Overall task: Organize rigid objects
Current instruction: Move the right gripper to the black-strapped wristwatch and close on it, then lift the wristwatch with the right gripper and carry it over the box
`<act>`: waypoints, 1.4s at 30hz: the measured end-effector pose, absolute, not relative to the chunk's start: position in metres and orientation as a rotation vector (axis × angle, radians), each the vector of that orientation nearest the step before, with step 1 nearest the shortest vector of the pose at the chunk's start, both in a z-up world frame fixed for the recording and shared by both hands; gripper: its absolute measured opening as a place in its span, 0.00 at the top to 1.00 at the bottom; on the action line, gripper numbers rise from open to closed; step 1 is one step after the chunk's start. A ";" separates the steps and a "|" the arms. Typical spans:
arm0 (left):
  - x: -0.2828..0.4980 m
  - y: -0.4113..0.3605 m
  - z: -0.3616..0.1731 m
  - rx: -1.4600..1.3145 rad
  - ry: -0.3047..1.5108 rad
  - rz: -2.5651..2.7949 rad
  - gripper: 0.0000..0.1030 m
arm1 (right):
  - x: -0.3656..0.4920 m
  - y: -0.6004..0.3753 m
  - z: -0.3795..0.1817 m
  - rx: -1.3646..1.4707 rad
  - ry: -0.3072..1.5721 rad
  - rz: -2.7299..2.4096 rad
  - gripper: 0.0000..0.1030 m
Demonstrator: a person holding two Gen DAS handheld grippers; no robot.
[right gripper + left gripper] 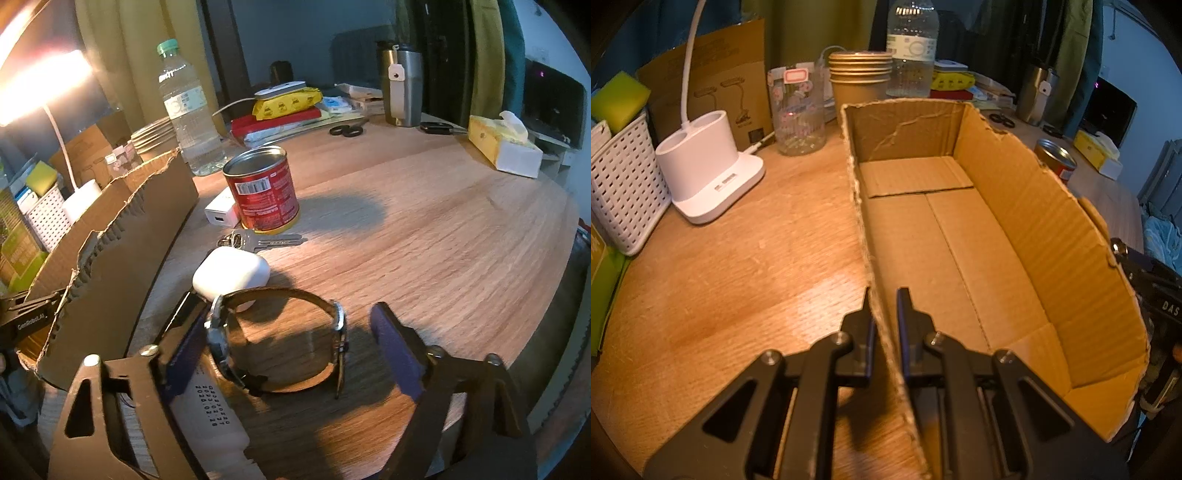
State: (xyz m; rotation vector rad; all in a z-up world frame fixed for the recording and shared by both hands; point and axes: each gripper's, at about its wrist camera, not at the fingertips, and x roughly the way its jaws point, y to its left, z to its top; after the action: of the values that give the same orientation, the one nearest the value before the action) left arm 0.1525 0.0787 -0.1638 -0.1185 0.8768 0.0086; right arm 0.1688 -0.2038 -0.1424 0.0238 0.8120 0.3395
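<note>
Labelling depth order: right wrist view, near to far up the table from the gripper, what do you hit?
wristwatch between the right gripper fingers → white earbud case → keys → red can → water bottle → steel tumbler

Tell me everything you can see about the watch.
The watch lies on its side on the wooden table, its brown, leather-looking strap closed in a loop, with a metal case on the left and a buckle on the right. It sits between the right gripper's open jaws, the right one clearly apart, just in front of a white earbud case.
</note>
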 end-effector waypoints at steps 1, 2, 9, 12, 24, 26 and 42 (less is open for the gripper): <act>0.153 0.078 -0.164 -0.117 0.877 0.009 0.90 | 0.169 -0.204 -0.142 0.029 0.813 0.347 0.26; 0.153 0.079 -0.164 -0.119 0.877 0.009 0.90 | 0.170 -0.204 -0.143 0.035 0.815 0.356 0.28; 0.152 0.079 -0.164 -0.120 0.877 0.009 0.90 | 0.172 -0.207 -0.143 0.063 0.822 0.375 0.29; 0.152 0.079 -0.164 -0.120 0.877 0.009 0.90 | 0.172 -0.209 -0.142 0.074 0.814 0.376 0.29; 0.152 0.079 -0.165 -0.119 0.877 0.009 0.90 | 0.171 -0.222 -0.130 0.134 0.740 0.377 0.30; 0.152 0.079 -0.164 -0.119 0.877 0.009 0.90 | 0.170 -0.224 -0.128 0.142 0.723 0.375 0.30; 0.152 0.078 -0.165 -0.118 0.876 0.010 0.90 | 0.154 -0.196 -0.071 0.108 0.592 0.442 0.30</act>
State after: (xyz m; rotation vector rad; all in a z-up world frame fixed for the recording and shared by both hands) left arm 0.1524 0.0784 -0.1645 -0.1181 0.8764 0.0096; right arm 0.1540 -0.1955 -0.0711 0.1084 0.5924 0.4420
